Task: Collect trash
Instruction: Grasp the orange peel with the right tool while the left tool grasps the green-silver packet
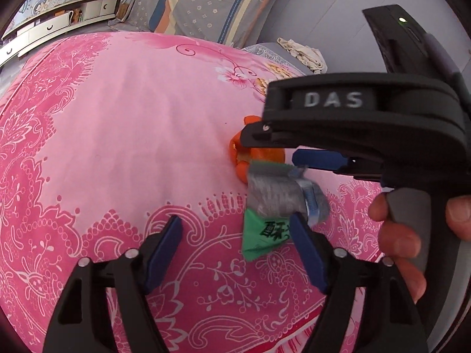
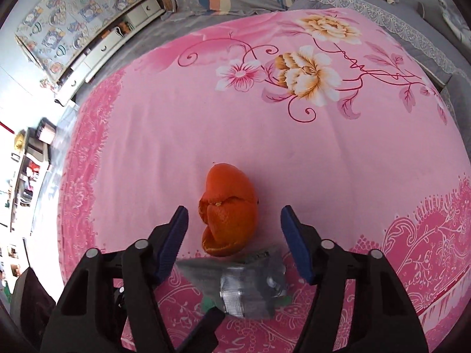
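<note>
Your right hand-held gripper (image 2: 234,241) stands open and empty directly over the orange peel (image 2: 228,211) on the bed (image 2: 176,135), peel's length running away from you; the left hand-held gripper (image 1: 235,244) stands open beside the wrapper (image 1: 273,194).

— What fills the room?
— A bed under a pink floral bedspread (image 2: 265,135), with a grey lace-edged sheet (image 2: 391,14) beneath it.
— And at the head?
— A striped grey pillow (image 1: 212,3), and a crumpled cream cloth (image 1: 303,53).
— Furniture?
— A white cabinet with drawers (image 2: 117,35) beside a cartoon-print cloth (image 2: 73,8), in bright daylight.
</note>
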Motion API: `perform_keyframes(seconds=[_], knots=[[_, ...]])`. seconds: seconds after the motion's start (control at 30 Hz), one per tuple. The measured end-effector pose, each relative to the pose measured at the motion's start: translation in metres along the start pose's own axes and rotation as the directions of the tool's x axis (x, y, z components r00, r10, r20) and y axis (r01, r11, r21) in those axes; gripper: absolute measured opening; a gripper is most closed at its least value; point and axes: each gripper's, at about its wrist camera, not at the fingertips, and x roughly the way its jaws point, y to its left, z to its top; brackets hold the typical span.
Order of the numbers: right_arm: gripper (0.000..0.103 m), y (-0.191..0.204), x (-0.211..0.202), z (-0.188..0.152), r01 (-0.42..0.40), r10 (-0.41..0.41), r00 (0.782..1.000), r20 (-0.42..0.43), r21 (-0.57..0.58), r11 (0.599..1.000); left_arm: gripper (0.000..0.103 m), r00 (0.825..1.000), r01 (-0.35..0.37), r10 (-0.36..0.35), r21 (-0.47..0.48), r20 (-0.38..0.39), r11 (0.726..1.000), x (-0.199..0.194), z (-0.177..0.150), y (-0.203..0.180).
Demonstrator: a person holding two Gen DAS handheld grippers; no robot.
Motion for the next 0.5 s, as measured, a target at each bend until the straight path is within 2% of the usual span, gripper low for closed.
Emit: perform_keyframes(seconds=[0.07, 0.13, 0.17, 0.2, 0.23, 0.3, 0.37, 0.4, 0.5], knots=[[0.054, 0.001, 0.005, 0.002, -0.003, 0.003, 1.000, -0.019, -0.005, 1.000, 0.067, 1.000, 0.002, -0.002, -0.005, -0.005, 1.000, 0.002, 0.002, 0.001], [0.044, 0.000, 0.008, 0.003, -0.007, 0.007, 0.999, -0.031, -0.003, 1.000, 0.060, 1.000, -0.006, 0.006, -0.010, -0.007, 1.000, 0.005, 0.004, 0.002], [0.041, -0.001, 0.009, 0.004, -0.001, 0.001, 0.999, -0.033, -0.005, 1.000, 0.053, 1.000, -0.009, 0.009, -0.006, -0.009, 1.000, 0.006, 0.004, 0.001], [0.035, -0.002, 0.011, 0.005, -0.005, 0.005, 0.999, -0.037, -0.007, 1.000, 0.041, 1.000, -0.012, 0.012, -0.001, -0.015, 1.000, 0.008, 0.005, 0.000], [0.033, -0.003, 0.011, 0.006, -0.012, 0.012, 0.999, -0.039, -0.004, 1.000, 0.035, 1.000, -0.011, 0.011, 0.000, -0.023, 1.000, 0.011, 0.006, -0.001], [0.030, -0.005, 0.011, 0.008, -0.014, 0.014, 0.999, -0.033, 0.005, 1.000, 0.016, 0.999, -0.017, 0.017, -0.007, -0.037, 1.000, 0.017, 0.006, -0.001], [0.028, -0.007, 0.010, 0.008, -0.016, 0.017, 1.000, -0.026, 0.011, 1.000, 0.004, 0.999, -0.020, 0.020, -0.013, -0.046, 1.000, 0.020, 0.006, 0.001], [0.028, -0.009, 0.010, 0.009, -0.018, 0.018, 1.000, -0.021, 0.021, 1.000, 0.001, 0.998, -0.021, 0.020, -0.022, -0.051, 1.000, 0.022, 0.007, 0.003], [0.027, -0.016, 0.006, 0.009, -0.011, 0.011, 1.000, 0.005, 0.040, 0.999, 0.000, 0.998, -0.012, 0.010, -0.035, -0.056, 0.999, 0.025, 0.009, 0.006]])
